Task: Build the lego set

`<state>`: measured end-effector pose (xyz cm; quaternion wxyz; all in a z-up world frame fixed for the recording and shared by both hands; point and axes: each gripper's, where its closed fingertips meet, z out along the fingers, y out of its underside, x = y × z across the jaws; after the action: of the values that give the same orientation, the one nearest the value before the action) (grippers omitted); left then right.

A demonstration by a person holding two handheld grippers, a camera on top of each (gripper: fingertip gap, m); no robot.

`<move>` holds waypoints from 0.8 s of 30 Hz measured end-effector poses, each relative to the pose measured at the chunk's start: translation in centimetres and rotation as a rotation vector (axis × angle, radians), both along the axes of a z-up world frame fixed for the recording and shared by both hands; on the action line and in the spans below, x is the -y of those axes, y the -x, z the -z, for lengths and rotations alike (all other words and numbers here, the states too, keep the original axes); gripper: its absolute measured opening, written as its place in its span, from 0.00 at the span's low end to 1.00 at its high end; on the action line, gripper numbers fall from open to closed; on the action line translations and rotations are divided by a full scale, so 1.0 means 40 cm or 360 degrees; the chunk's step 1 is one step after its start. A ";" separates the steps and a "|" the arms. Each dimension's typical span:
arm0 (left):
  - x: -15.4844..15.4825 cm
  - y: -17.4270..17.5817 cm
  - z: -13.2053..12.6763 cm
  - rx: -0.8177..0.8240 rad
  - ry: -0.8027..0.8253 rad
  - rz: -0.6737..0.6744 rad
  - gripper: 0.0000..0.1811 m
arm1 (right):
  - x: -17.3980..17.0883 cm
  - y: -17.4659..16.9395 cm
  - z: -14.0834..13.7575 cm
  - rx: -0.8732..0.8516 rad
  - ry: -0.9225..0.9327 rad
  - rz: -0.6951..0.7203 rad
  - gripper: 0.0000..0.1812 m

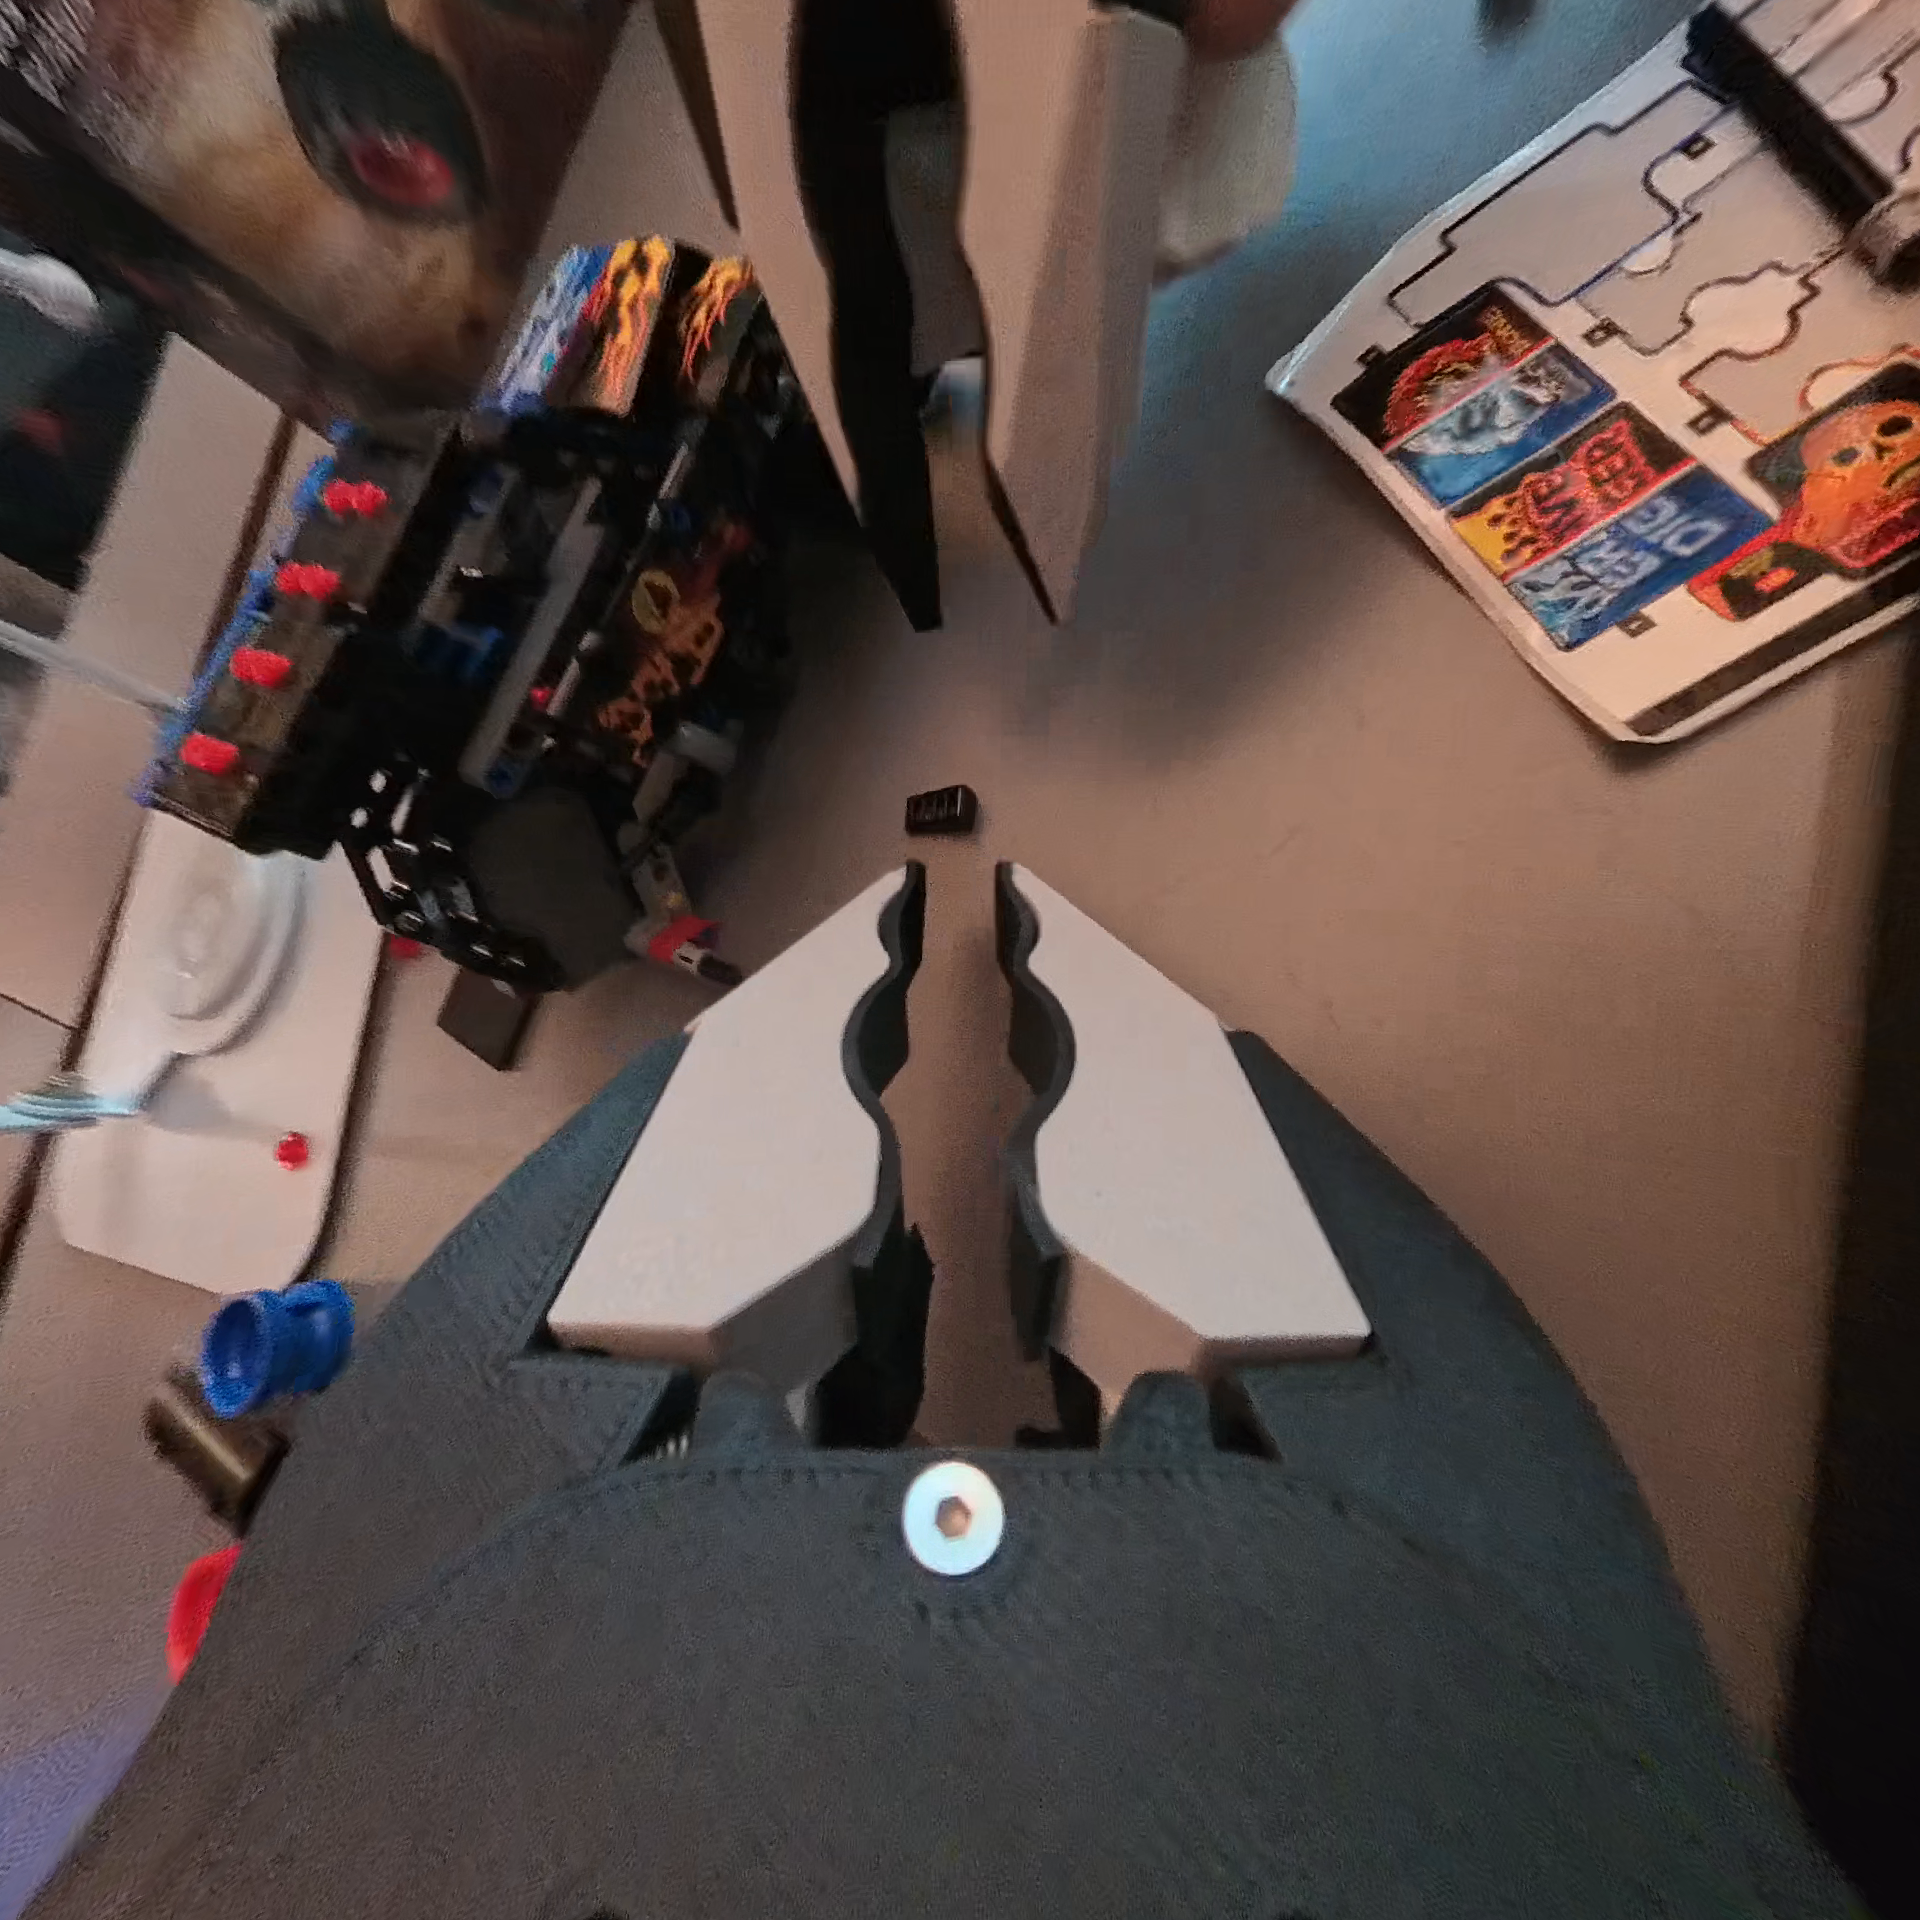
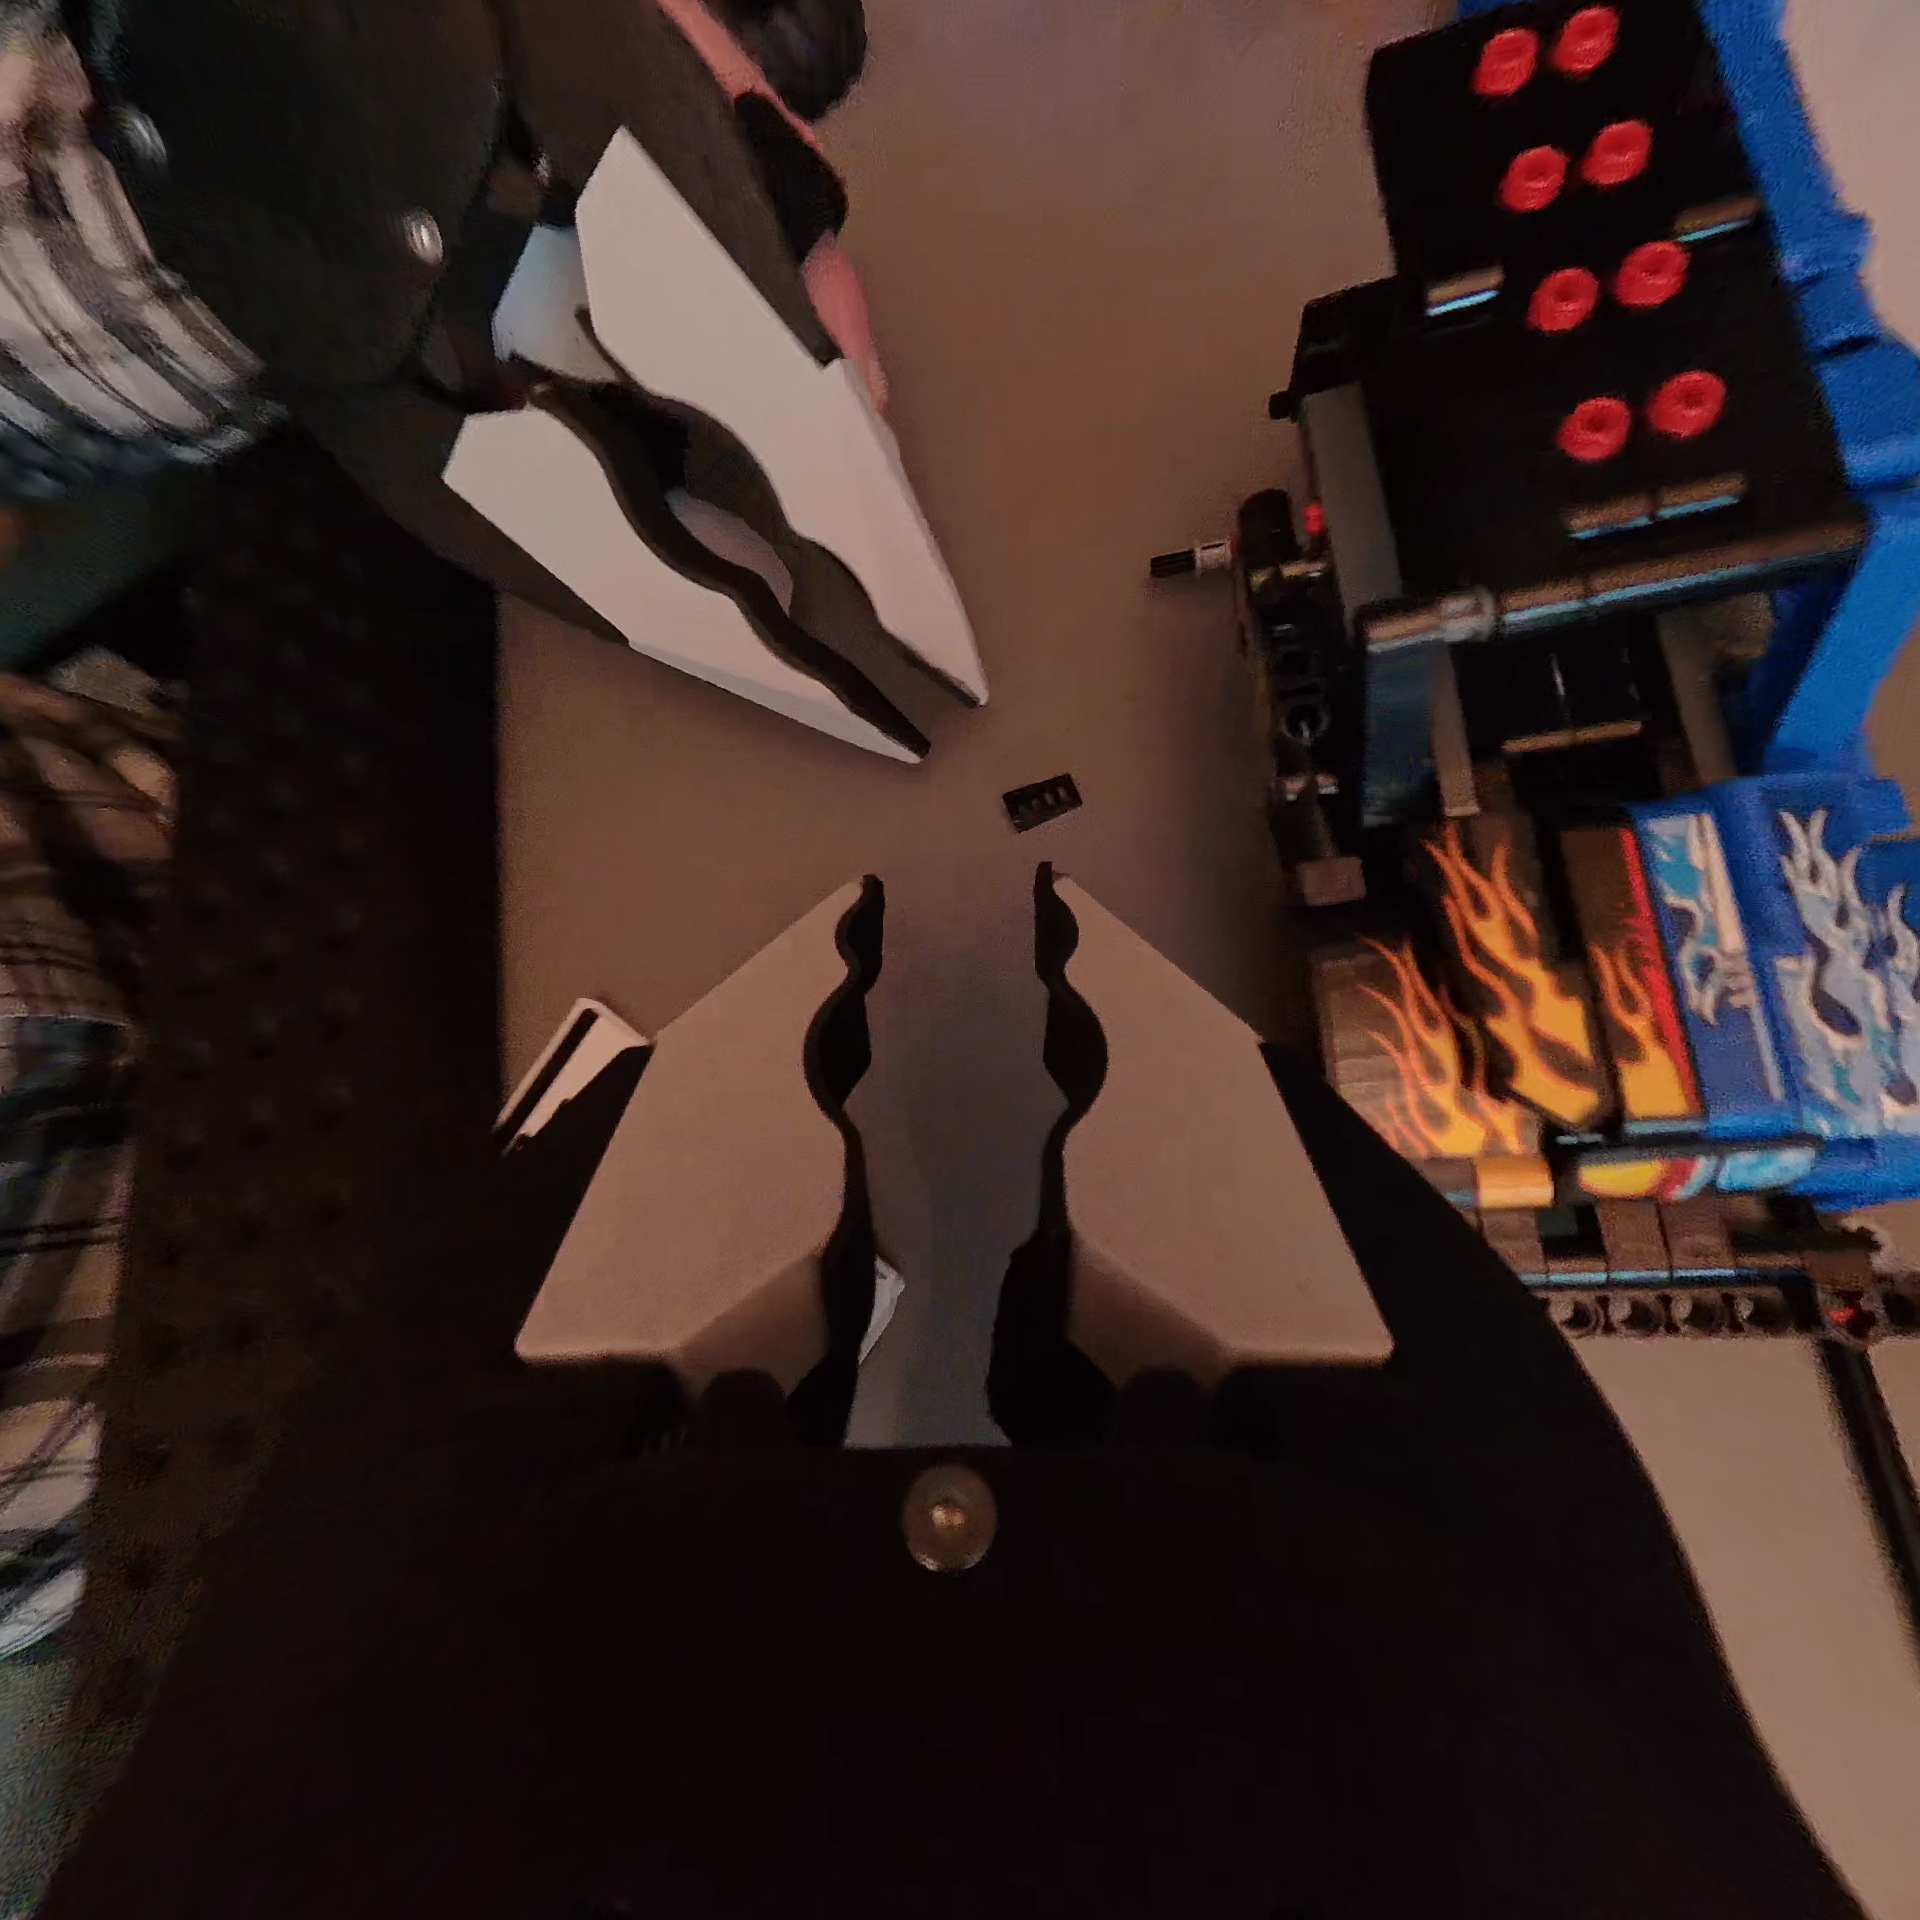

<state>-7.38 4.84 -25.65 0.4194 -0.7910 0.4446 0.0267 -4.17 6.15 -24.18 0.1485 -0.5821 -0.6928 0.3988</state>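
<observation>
Tongs left (image 1: 959, 864) and right (image 2: 957, 878) gape empty, flanking small black piece (image 1: 940, 810) on table (image 1: 1299, 935).

The right tongs (image 2: 956, 878) gape empty over the counter (image 2: 1039, 312), a small black brick (image 2: 1042, 804) just ahead; left tongs (image 2: 951, 722) opposite, lego truck (image 2: 1579, 665) alongside.

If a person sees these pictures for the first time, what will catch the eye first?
The eye goes first to the small black lego piece lying alone on the brown table, with the open left gripper and right gripper pointing at it from opposite sides. Next comes the black and blue lego model with flame stickers and red studs beside it, and the sticker sheet farther away.
</observation>
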 end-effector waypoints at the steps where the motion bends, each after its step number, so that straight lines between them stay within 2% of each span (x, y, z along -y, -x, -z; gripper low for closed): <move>1: -0.007 0.003 0.002 0.0037 0.0018 -0.0030 0.07 | 0.001 0.007 0.009 0.0008 -0.0064 0.0004 0.15; 4: -0.022 -0.005 0.012 0.0197 0.0180 -0.0130 0.11 | -0.005 0.019 0.034 0.0037 -0.0228 0.0007 0.12; 9: -0.033 -0.010 0.030 0.0307 0.0342 -0.0365 0.13 | -0.002 0.014 0.052 0.0083 -0.0205 -0.0006 0.10; 12: -0.032 -0.033 0.026 0.0392 0.0393 -0.0413 0.14 | -0.001 0.018 0.036 0.0042 -0.0160 0.0002 0.10; 18: -0.055 -0.014 0.033 0.0350 0.0394 -0.0643 0.12 | -0.006 0.014 0.039 0.0042 -0.0167 0.0005 0.09; 24: -0.063 -0.027 0.032 0.0335 0.0392 -0.0654 0.08 | -0.003 0.009 0.041 0.0057 -0.0154 -0.0011 0.08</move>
<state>-6.31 7.35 -26.95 0.3496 -0.9083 0.2284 -0.0254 -4.54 6.26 -25.84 0.1627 -0.5788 -0.7159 0.3549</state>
